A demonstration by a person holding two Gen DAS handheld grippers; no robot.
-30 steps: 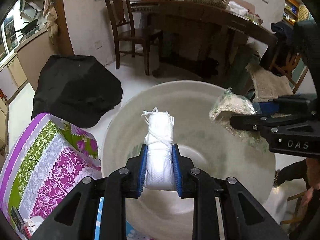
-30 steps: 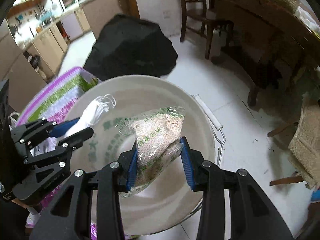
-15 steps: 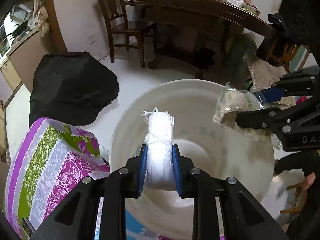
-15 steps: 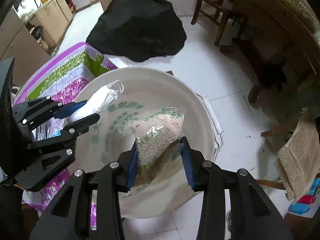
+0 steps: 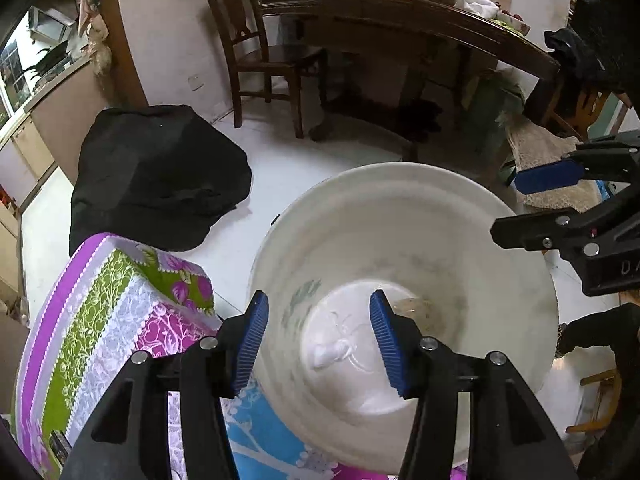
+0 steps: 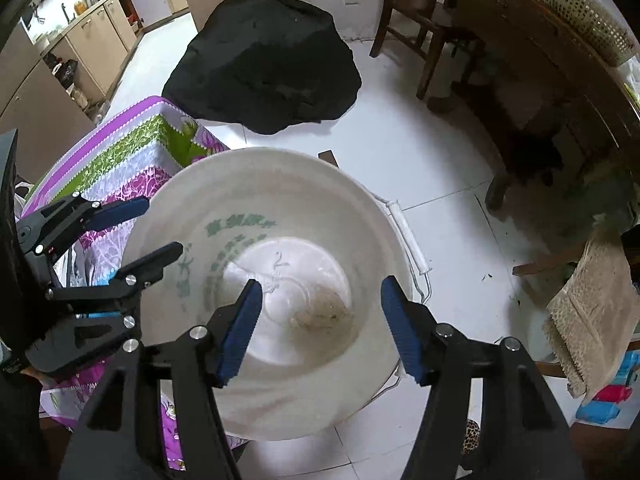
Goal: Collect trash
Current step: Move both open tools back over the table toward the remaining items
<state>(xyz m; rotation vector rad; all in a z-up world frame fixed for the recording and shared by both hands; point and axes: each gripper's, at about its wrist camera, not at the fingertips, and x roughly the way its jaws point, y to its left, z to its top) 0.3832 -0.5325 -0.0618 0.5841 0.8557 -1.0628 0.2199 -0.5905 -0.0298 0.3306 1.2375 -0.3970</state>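
Left claw: held above the white bucket's mouth and pointing down into it; jaws opening, nothing between the blue pads. That position puts anything it lets go of straight into the bucket.
Right claw: also above the bucket mouth, beside the left claw; jaws opening, pads bare, nothing pinched. Pointing steeply down for the same reason.
Patterned cloth: purple, green and white covering on a surface at the left, touching the bucket's side. Likely where the trash came from; this is a judgement only.
Black heap: dark covered mass on the floor beyond the cloth, apart from the bucket.
Bucket: white, on the tiled floor, wire handle folded down on its right side. It serves as the trash container.
White bundle: soft rolled item with thin strings, lying on the bucket bottom, left part.
Plastic bag: clear bag of pale grainy contents, on the bucket bottom beside the bundle.
Task status: both pieces are inside the bucket; both claws are free for further pickup.
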